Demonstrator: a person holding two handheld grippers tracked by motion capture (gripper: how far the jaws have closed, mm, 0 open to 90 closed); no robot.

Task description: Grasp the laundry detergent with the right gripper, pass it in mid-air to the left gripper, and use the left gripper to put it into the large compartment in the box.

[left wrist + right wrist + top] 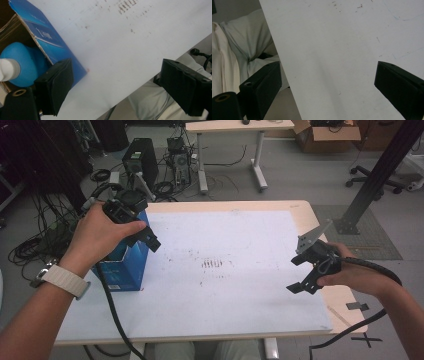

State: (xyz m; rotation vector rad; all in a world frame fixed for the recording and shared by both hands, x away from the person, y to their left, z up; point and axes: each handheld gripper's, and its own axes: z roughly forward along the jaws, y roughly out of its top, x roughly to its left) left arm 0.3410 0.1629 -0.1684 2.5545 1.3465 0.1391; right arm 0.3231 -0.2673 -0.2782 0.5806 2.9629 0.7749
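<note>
1. Now the left gripper hangs over the open blue cardboard box at the left edge of the high view, jaws spread wide, nothing between them.
2. Looking along that gripper's own jaws, the blue plastic bottle with a white cap sits down inside the box at the left of the frame, upright or nearly so; the box's torn flap edge runs just beside it.
3. By the look of it, the step in hand is the bottle going in and the hand clearing off. To do that well, the person should lift straight away from the opening so a jaw does not catch the flap and tip the box.
4. Over at the lower right of the high view, the right gripper waits above the white sheet-covered table, jaws wide apart and empty, well apart from the box.
5. It could steady the box wall if the box starts to slide.
6. Count: one box, one bottle, two grippers, one table with dark smudges near its middle.
</note>
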